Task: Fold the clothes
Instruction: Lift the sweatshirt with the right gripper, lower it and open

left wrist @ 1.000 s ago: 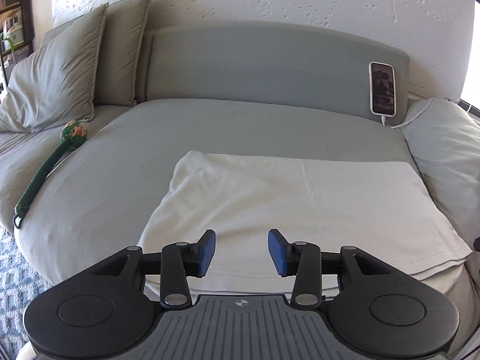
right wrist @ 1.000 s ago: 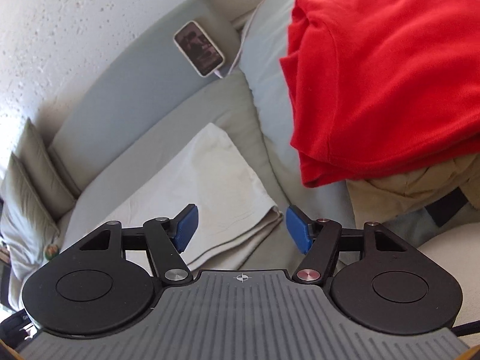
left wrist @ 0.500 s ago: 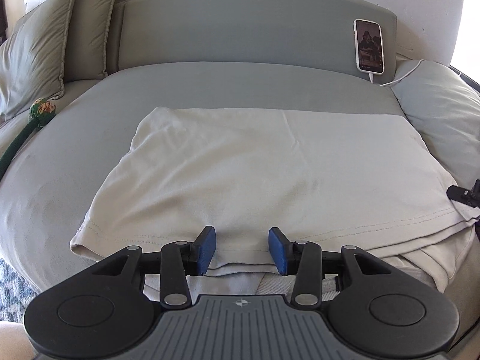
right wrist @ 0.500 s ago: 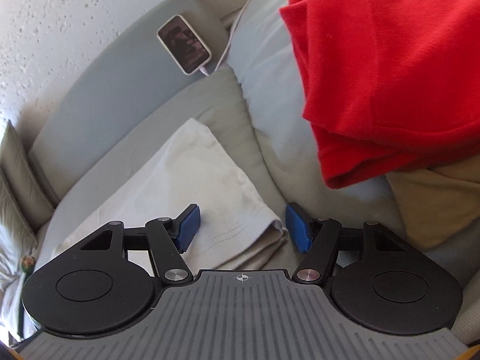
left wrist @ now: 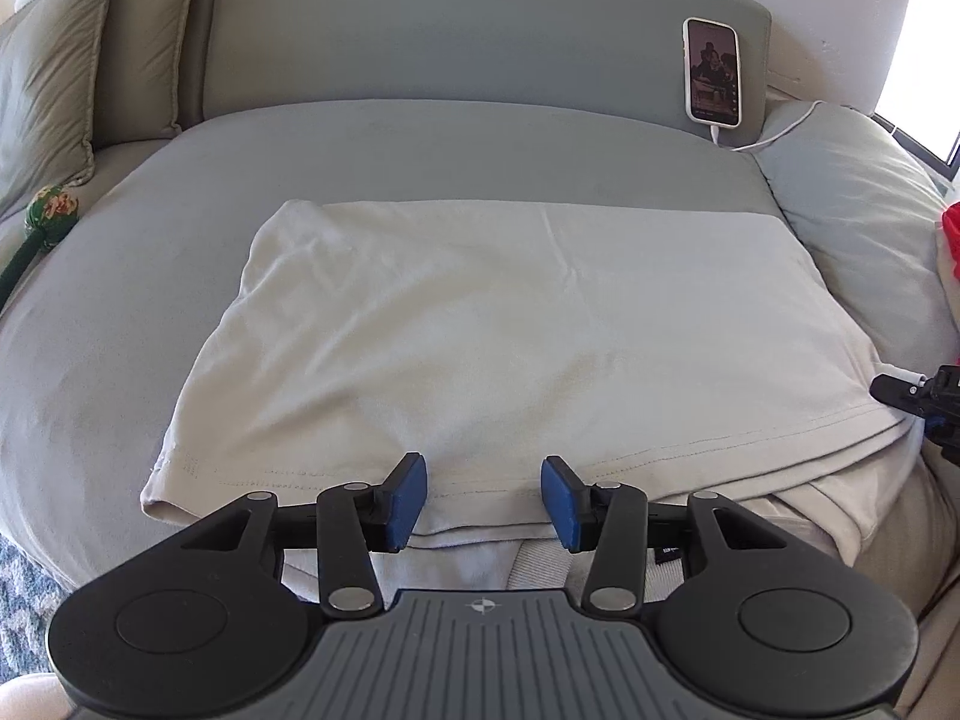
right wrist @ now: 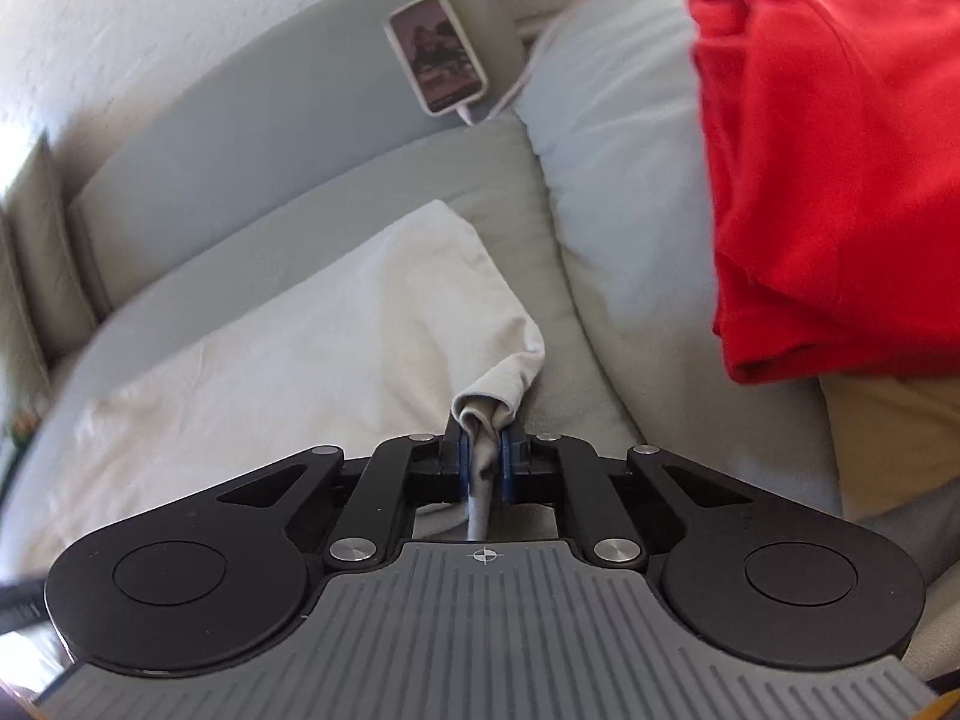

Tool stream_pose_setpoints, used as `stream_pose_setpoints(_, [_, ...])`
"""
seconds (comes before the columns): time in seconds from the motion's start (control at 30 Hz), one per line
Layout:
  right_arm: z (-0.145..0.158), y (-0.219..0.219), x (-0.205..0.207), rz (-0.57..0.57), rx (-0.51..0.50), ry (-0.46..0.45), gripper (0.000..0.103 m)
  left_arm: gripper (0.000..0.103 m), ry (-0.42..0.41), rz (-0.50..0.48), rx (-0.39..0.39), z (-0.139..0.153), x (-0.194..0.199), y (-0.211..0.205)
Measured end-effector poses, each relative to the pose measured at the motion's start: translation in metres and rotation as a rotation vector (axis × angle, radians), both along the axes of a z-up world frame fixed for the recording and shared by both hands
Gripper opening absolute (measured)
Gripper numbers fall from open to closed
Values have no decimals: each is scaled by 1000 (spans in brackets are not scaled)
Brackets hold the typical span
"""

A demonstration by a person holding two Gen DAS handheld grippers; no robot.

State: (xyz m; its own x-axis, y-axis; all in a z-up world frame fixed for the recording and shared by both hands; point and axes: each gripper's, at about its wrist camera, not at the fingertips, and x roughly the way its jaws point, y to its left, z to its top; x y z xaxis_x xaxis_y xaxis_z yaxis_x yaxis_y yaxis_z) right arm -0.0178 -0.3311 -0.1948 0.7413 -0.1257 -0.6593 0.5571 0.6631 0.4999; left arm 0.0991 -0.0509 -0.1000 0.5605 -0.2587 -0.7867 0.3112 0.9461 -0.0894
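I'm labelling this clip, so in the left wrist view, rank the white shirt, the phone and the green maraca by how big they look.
1. White shirt, by far the largest.
2. Phone and green maraca: too close to rank. The maraca's handle runs off the left edge, and the fisheye shrinks things near the edges.

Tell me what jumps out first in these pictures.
The bright red cloth garment heaped on the pale cushion at the right grabs the eye first. Next comes the cream cotton shirt spread flat on the grey bed, its right corner bunched in the right tongs. A lit white-cased phone leans on the grey headboard.
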Motion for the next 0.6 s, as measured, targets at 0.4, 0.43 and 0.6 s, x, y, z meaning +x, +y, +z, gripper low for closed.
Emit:
stream_pose_setpoints(0.4, [87,94,44,155,-330,-66,8,63,-11,297,-381,42,-38,113])
stream_pose_setpoints(0.43, [95,114,53,210,-410,-71,8,63,-27,308,-387,46,-41,119])
stream_pose_setpoints(0.6, [106,223,89,527,-713,-93,8,64,-79,367,-414,57,-48,146])
